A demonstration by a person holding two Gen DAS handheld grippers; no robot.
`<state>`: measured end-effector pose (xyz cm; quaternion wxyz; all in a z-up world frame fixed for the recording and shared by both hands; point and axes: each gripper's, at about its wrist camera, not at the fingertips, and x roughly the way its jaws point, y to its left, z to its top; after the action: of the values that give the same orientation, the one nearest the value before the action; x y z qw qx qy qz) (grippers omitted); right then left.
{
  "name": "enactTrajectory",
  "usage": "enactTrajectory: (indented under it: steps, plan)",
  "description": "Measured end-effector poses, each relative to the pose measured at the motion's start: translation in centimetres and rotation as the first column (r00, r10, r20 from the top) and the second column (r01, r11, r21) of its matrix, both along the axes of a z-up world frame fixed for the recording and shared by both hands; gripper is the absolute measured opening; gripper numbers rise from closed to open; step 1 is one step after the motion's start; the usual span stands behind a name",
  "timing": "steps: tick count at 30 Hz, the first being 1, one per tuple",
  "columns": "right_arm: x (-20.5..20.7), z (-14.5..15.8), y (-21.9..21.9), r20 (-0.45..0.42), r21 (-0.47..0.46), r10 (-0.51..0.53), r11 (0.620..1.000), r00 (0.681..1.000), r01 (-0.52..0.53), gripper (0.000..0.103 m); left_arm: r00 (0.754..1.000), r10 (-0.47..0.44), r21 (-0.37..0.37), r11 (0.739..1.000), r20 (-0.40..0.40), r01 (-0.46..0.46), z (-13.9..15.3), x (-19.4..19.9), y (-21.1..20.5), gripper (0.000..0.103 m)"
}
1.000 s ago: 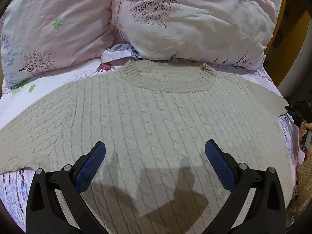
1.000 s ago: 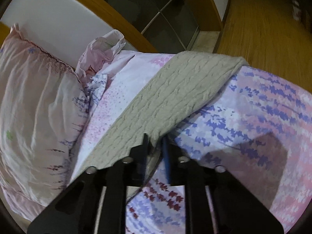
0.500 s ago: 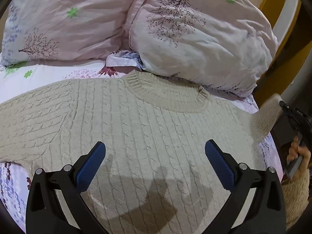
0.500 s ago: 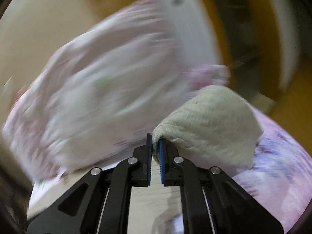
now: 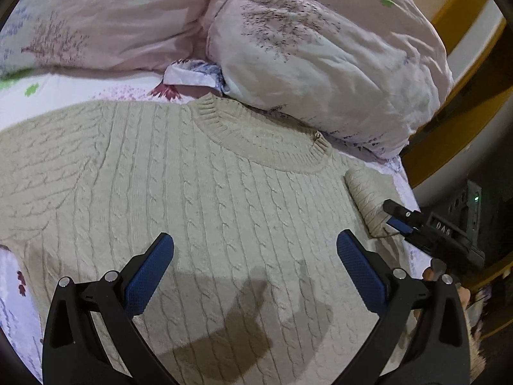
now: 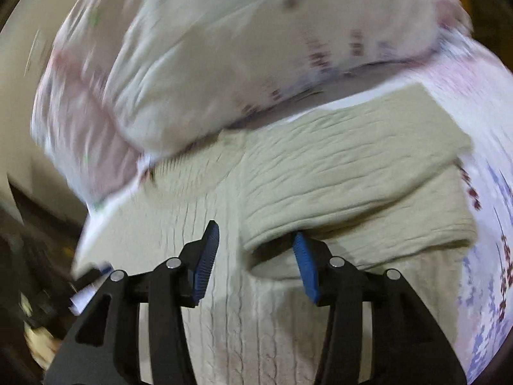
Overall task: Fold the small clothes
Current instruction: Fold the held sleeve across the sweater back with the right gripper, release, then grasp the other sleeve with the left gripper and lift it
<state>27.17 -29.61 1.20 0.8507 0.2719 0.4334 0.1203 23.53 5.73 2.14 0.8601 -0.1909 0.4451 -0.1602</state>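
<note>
A beige cable-knit sweater (image 5: 208,199) lies flat on the bed, its collar (image 5: 256,141) toward the pillows. My left gripper (image 5: 255,240) hovers open over the sweater's lower body with nothing between its fingers. The sweater's right sleeve (image 5: 365,195) is folded inward onto the body. In the right wrist view this folded sleeve (image 6: 336,176) lies across the sweater, its cuff end just ahead of my right gripper (image 6: 256,234). That gripper's jaws are opening and the pads no longer press the cuff. The right gripper (image 5: 396,216) also shows at the sweater's right edge in the left wrist view.
Two pink floral pillows (image 5: 320,57) (image 5: 112,16) lie behind the collar. A floral sheet (image 5: 19,288) covers the bed. A wooden bed frame (image 5: 455,122) and a dark box with a green light (image 5: 471,205) stand at the right. A person's hand (image 5: 461,295) holds the right gripper.
My right gripper carried the right sleeve from flat on the sheet inward over the sweater, then parted its jaws off the cuff. The left gripper rolled slightly and stayed open.
</note>
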Motion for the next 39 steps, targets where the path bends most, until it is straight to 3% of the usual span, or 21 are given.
enactTrajectory:
  steps: [2, 4, 6, 9, 12, 13, 15, 16, 18, 21, 23, 27, 29, 32, 36, 39]
  plan:
    - [0.4, -0.4, -2.1, -0.036, 0.035, -0.102, 0.994, 0.994, 0.104, 0.047, 1.0, 0.01, -0.038, 0.999, -0.014, -0.01, -0.1, 0.1, 0.5, 0.101]
    - [0.7, -0.3, -3.2, -0.035, -0.007, -0.186, 0.983, 0.982, 0.186, 0.036, 0.999, 0.019, -0.076, 0.997, -0.033, -0.021, -0.4, 0.4, 0.9, 0.096]
    - [1.2, 0.6, -3.1, -0.001, -0.094, -0.231, 0.969, 0.973, 0.23, 0.014, 0.998, 0.022, -0.108, 0.994, -0.053, -0.028, -0.7, 0.6, 1.3, 0.091]
    - [1.2, 3.1, -0.6, 0.12, -0.2, -0.207, 0.953, 0.971, 0.228, 0.008, 0.997, 0.036, -0.158, 0.986, -0.073, -0.047, -1.3, 0.6, 1.9, 0.087]
    - [1.0, 5.7, 4.7, 0.24, -0.273, -0.045, 0.956, 0.97, 0.112, 0.008, 0.995, 0.049, -0.194, 0.979, -0.089, -0.065, -1.8, 0.5, 2.6, 0.086]
    - [0.7, 6.2, 8.1, 0.267, -0.326, 0.08, 0.945, 0.96, 0.012, 0.008, 0.993, 0.06, -0.216, 0.973, -0.098, -0.08, -2.1, 0.4, 3.0, 0.086]
    - [0.2, 5.6, 12.5, 0.232, -0.393, 0.255, 0.907, 0.939, -0.149, 0.013, 0.991, 0.068, -0.249, 0.964, -0.113, -0.095, -2.6, 0.3, 3.3, 0.086]
    - [-0.1, 4.3, 15.6, 0.173, -0.436, 0.367, 0.861, 0.914, -0.263, 0.014, 0.99, 0.071, -0.259, 0.961, -0.118, -0.1, -2.7, 0.4, 3.4, 0.085]
    - [-0.7, 2.4, 18.3, 0.107, -0.455, 0.466, 0.808, 0.878, -0.374, 0.021, 0.989, 0.075, -0.272, 0.956, -0.127, -0.107, -2.8, 0.4, 3.4, 0.084]
    - [-1.7, 1.1, 18.4, 0.07, -0.428, 0.496, 0.799, 0.866, -0.423, 0.035, 0.989, 0.067, -0.282, 0.954, -0.131, -0.102, -2.8, 0.3, 3.2, 0.082]
    - [-1.9, 1.1, 16.7, 0.064, -0.376, 0.449, 0.838, 0.891, -0.396, 0.047, 0.988, 0.062, -0.287, 0.953, -0.138, -0.1, -2.7, 0.6, 2.8, 0.079]
    - [-1.3, 0.4, 8.9, -0.003, -0.121, 0.259, 0.959, 0.966, -0.258, 0.049, 0.982, 0.07, -0.298, 0.947, -0.177, -0.121, -3.1, 1.3, 2.2, 0.072]
    - [-1.2, -0.9, 4.5, -0.067, 0.03, 0.146, 0.989, 0.987, -0.145, 0.049, 0.978, 0.078, -0.29, 0.948, -0.192, -0.132, -3.2, 1.7, 1.9, 0.069]
    - [-1.3, -2.6, -0.2, -0.14, 0.138, -0.013, 0.99, 0.99, 0.033, 0.049, 0.975, 0.084, -0.287, 0.947, -0.206, -0.142, -3.4, 2.4, 1.4, 0.053]
    - [-1.6, -3.7, -4.0, -0.161, 0.177, -0.159, 0.966, 0.974, 0.187, 0.045, 0.967, 0.058, -0.291, 0.948, -0.247, -0.132, -4.6, 3.7, 0.3, 0.013]
    - [-0.9, -3.9, -5.1, -0.143, 0.153, -0.235, 0.954, 0.961, 0.256, 0.039, 0.972, 0.053, -0.259, 0.959, -0.227, -0.113, -4.2, 4.5, -0.3, 0.008]
